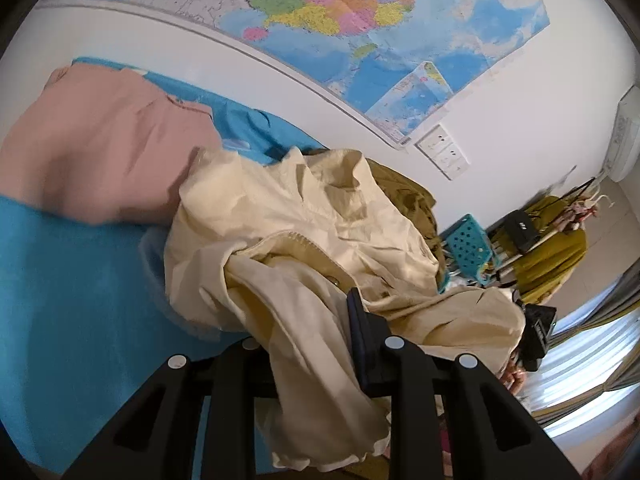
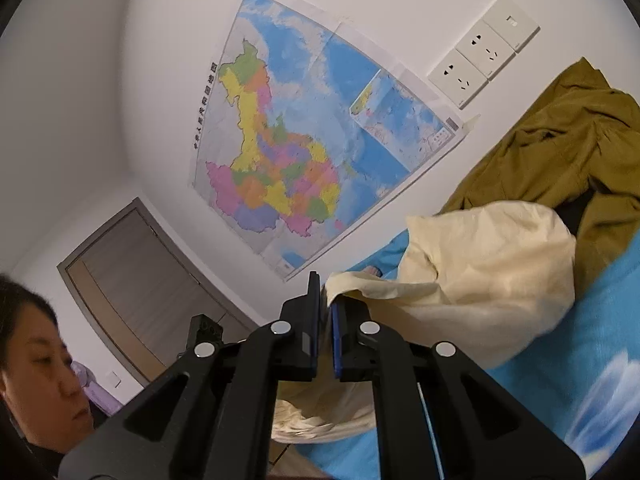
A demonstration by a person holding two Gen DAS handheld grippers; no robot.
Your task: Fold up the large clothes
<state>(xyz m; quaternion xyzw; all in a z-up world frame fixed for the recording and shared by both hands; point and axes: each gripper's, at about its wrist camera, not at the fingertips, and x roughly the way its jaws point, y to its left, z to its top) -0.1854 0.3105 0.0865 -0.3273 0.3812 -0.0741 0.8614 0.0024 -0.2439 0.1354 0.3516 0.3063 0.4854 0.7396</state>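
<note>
While both claws (image 1: 320, 320) (image 2: 325, 300) clamp the cream garment (image 1: 280, 216), the wall map's (image 2: 304, 140) lettering stays unreadable.

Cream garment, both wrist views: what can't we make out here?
- Left wrist: the cream garment drapes over the left gripper, hiding one finger and the grip itself.
- Left wrist: the pink garment is motion-blurred.
- Right wrist: the olive garment is cut by the frame edge.
- Neither view shows the cream garment's full outline.

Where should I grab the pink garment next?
Take the pink garment by its near edge, coming from the bare blue sheet side. It lies flat, and that edge looks free, while its right side is tucked under the cream jacket.
</note>
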